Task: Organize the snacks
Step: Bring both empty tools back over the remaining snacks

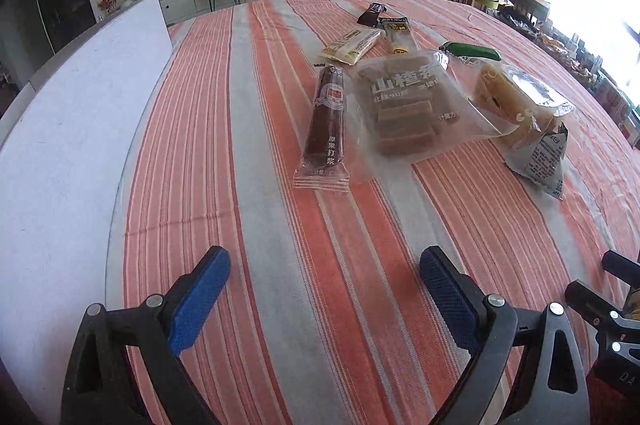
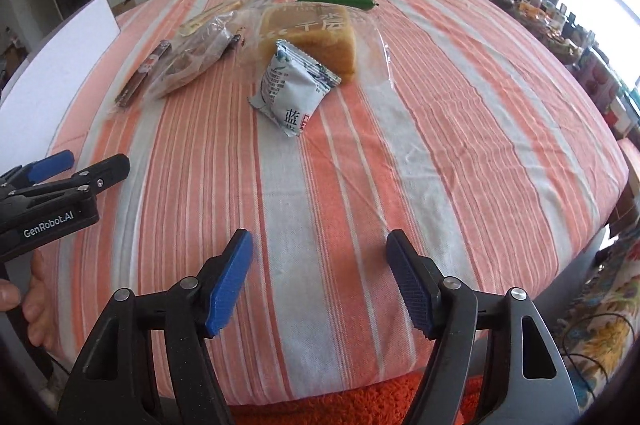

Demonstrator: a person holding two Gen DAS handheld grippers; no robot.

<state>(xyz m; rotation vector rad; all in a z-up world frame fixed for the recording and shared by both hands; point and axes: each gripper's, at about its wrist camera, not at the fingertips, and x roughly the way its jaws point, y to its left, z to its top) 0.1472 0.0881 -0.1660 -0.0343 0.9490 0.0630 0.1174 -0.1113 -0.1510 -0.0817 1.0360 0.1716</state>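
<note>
Several wrapped snacks lie in a loose group on the striped tablecloth (image 1: 280,265). A dark red fruit bar (image 1: 325,123) lies nearest on the left, beside a clear bag of brown slices (image 1: 404,109). Right of that are bagged bread (image 1: 516,97) and a small white pouch (image 1: 546,161). Further back lie a cream packet (image 1: 352,45), a yellow-black stick (image 1: 396,33), a dark bar (image 1: 372,14) and a green cucumber-shaped pack (image 1: 472,51). My left gripper (image 1: 324,289) is open over bare cloth, short of the fruit bar. My right gripper (image 2: 320,277) is open too, short of the white pouch (image 2: 294,85) and bread (image 2: 310,33).
A white board (image 1: 80,113) stands along the table's left edge. The left gripper's body (image 2: 48,201) and a hand (image 2: 36,301) show at the left of the right wrist view. Orange rug (image 2: 352,401) lies below the near table edge. A chair and cluttered furniture stand beyond.
</note>
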